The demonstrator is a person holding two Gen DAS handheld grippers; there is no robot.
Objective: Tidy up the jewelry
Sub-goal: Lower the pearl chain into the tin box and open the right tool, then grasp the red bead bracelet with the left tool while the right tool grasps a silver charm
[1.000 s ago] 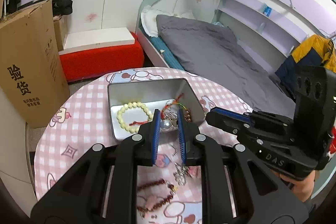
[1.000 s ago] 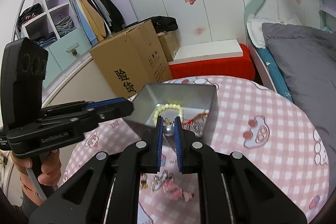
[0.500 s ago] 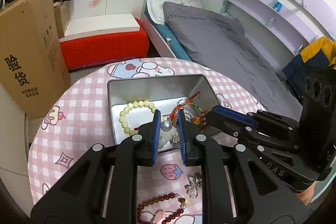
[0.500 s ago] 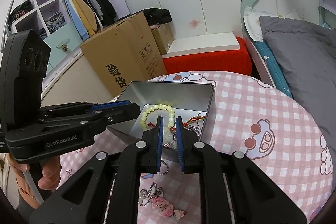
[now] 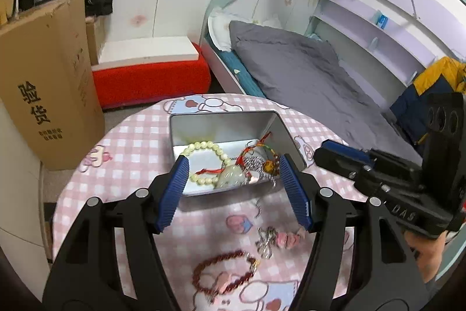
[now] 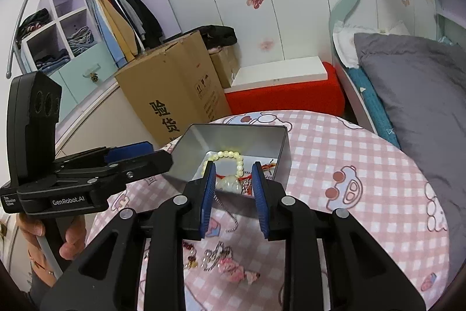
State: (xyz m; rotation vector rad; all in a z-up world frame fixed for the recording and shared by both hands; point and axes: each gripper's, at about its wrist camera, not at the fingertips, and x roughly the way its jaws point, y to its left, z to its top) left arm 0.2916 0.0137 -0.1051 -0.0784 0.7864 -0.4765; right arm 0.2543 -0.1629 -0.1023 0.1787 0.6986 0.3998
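Observation:
A silver tin box stands on the pink checked round table. In it lie a cream bead bracelet, a pale jade-like pendant on a red cord, and a red braided bracelet. My left gripper is open and empty over the box's near edge. My right gripper is open and empty just before the box. A dark red bead bracelet and a silver-and-pink chain piece lie on the table in front.
A thin chain hangs over the box's near edge onto the table. A cardboard box and a red bench stand beyond the table. A bed is at the right.
Both grippers, shut on the pendant between them, have opened. The pendant now lies in the box. Both have drawn back a little.

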